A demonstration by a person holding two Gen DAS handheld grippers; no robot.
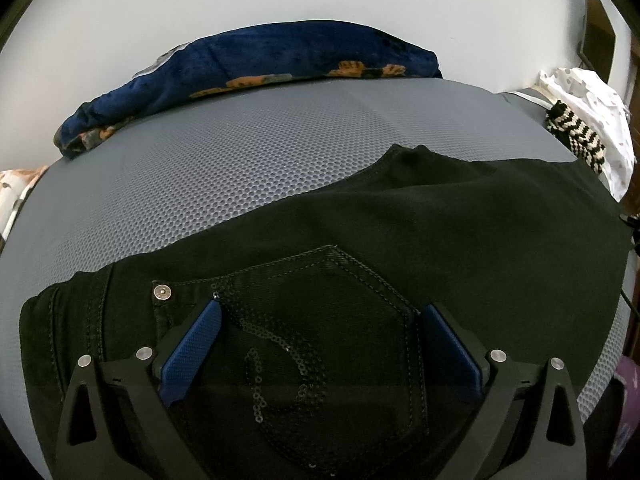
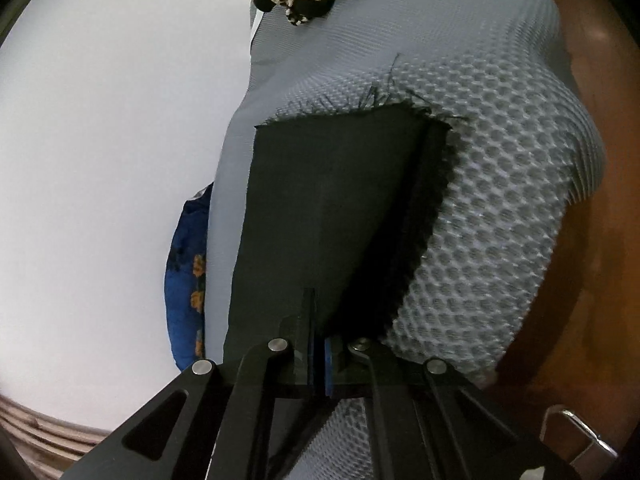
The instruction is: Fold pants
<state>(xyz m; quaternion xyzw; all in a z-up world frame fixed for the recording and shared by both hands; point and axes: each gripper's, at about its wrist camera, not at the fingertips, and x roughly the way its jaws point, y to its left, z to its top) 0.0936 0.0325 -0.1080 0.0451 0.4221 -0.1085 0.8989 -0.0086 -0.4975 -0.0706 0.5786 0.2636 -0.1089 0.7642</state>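
Black pants (image 1: 400,220) lie across a grey mesh bed surface (image 1: 240,152). In the left wrist view the waist end is near, with a sequinned back pocket (image 1: 316,320) and a metal rivet (image 1: 163,291). My left gripper (image 1: 320,316) is open, its blue pads (image 1: 192,352) spread either side of the pocket, just above the cloth. In the right wrist view a pant leg (image 2: 332,200) with a frayed hem (image 2: 360,108) hangs over the mesh. My right gripper (image 2: 318,320) is shut on the leg's fabric.
A dark blue blanket with orange print (image 1: 260,64) lies along the far bed edge by the white wall. A black-and-cream knit item (image 1: 576,136) and white spotted cloth (image 1: 592,104) sit at the right end. Brown wooden furniture (image 2: 600,240) borders the mesh in the right wrist view.
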